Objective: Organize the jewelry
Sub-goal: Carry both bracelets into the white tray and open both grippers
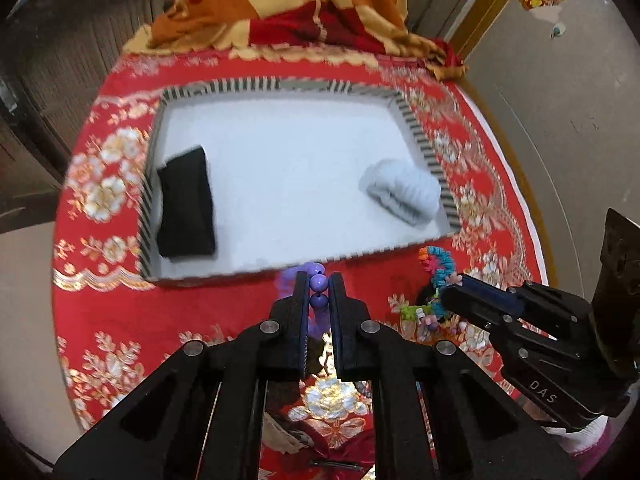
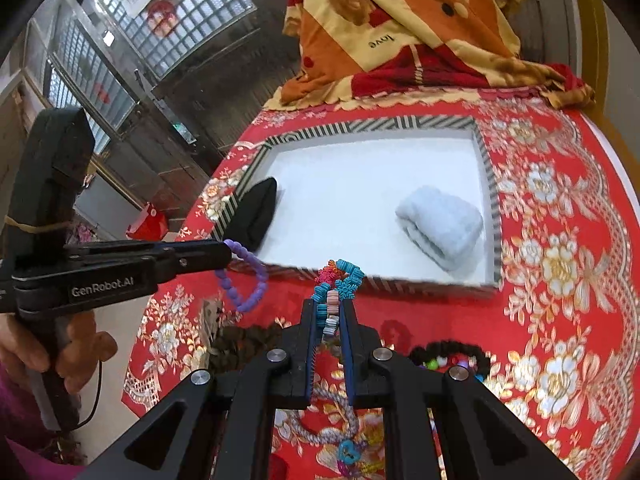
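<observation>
Near striped tray (image 1: 420, 136), purple bead bracelet (image 2: 244, 280), seemingly looped

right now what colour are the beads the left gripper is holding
Purple: the bead bracelet in the left gripper, clearest in the right wrist view.

Left tongs (image 1: 319, 292) and right tongs (image 2: 330, 316) are both clamped, side by side.

right gripper (image 2: 330, 312): jaws clamped on turquoise bead strand (image 2: 340, 280) | left gripper (image 2: 228, 251): holds purple bead bracelet (image 2: 248, 276) | tray (image 2: 490, 184): black pouch (image 2: 260, 212), blue towel roll (image 2: 442, 226) | counter (image 2: 560, 280): red floral cloth
</observation>
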Demonstrator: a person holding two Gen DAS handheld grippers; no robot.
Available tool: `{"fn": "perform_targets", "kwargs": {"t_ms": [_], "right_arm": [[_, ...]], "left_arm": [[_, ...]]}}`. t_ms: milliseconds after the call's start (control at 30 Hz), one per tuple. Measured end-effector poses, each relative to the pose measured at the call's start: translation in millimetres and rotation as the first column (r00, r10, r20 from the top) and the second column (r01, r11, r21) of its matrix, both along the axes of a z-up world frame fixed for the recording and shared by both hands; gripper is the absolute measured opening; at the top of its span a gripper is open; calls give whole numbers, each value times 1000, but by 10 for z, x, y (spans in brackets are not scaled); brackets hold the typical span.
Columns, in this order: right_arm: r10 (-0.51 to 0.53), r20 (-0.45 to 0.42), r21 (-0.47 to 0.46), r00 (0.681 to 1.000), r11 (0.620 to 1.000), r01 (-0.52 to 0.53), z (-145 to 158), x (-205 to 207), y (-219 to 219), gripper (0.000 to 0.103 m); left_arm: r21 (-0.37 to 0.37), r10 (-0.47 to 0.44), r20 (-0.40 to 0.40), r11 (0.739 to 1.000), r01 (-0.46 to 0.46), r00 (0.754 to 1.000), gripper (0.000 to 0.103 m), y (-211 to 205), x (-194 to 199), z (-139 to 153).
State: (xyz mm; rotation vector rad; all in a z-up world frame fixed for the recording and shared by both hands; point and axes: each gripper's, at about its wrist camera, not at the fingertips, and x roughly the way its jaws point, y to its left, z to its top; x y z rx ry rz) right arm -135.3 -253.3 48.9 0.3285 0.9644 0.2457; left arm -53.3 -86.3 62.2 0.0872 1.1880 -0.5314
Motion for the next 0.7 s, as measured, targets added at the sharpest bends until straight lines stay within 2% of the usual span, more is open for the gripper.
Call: {"fn": "perform_targets", "kwargs": {"t_ms": [300, 700], "right_arm": [[9, 22, -23, 1000, 1000, -8, 141, 205, 2, 11], [2, 21, -48, 1000, 999, -1, 171, 671, -71, 11]], "left_arm": [[24, 29, 62, 999, -30, 998, 8, 19, 164, 120], [37, 52, 82, 998, -55, 995, 8, -70, 532, 92]]}}
